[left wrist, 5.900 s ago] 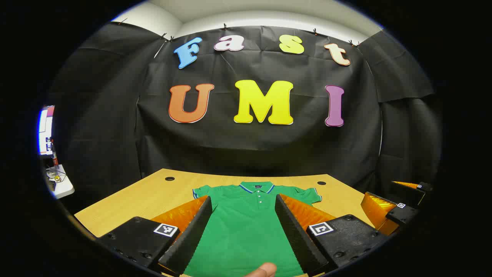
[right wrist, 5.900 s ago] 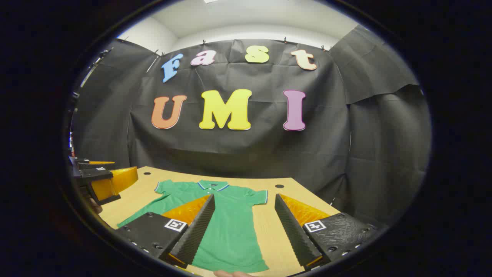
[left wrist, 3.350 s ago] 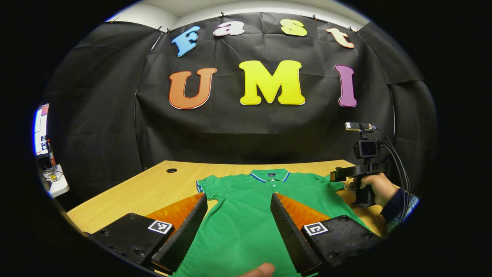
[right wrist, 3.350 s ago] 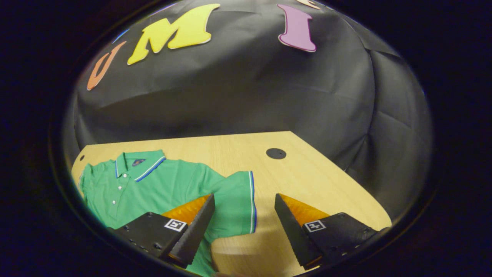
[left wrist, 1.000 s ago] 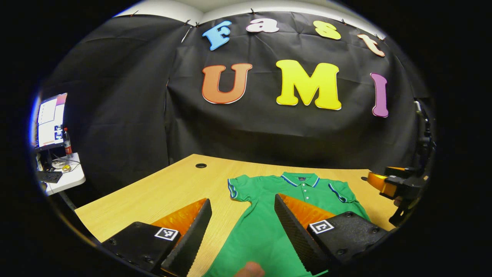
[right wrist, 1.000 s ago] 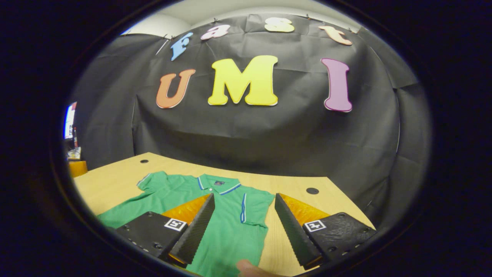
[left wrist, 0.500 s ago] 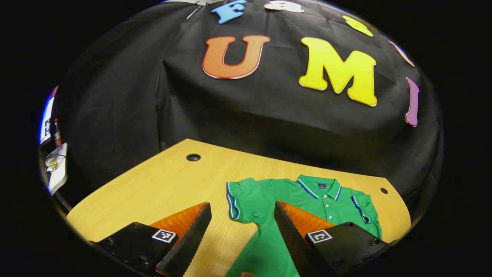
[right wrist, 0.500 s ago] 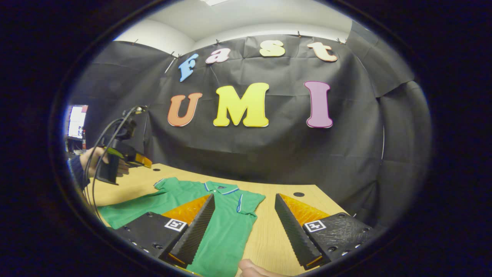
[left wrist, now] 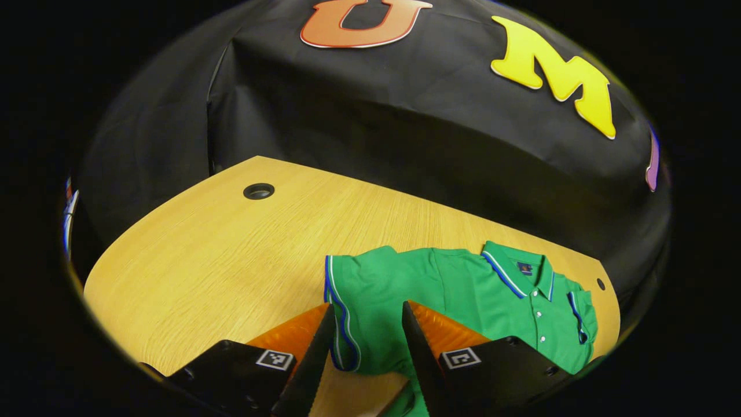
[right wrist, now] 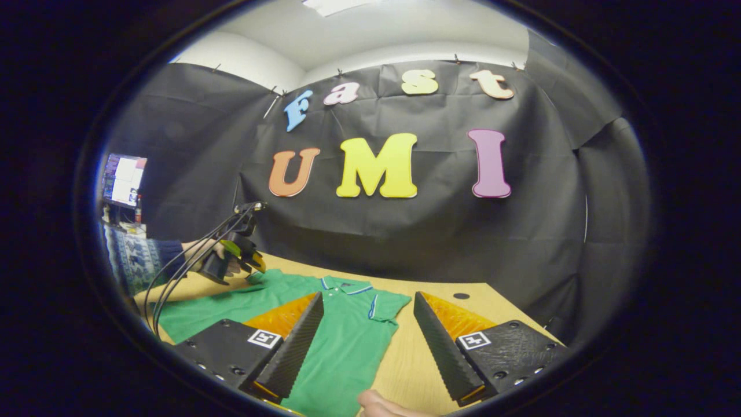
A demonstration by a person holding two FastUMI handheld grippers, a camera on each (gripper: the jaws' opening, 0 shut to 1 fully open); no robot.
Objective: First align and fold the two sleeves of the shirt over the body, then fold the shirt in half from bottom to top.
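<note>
Since half a second ago, left gripper has dropped over the shirt's left sleeve, jaws narrowed around the sleeve hem, not yet pressing. Bare table fills the frame's left. Right gripper hovers wide apart at lower centre; one folded sleeve shows.

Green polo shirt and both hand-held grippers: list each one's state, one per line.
Green polo shirt: flat on the wooden table, front up.
Shirt's right sleeve: folded over the body.
Shirt's left sleeve: spread out, unfolded.
Left hand-held gripper: open, straddling the left sleeve.
Right hand-held gripper: open, holding nothing.
</note>
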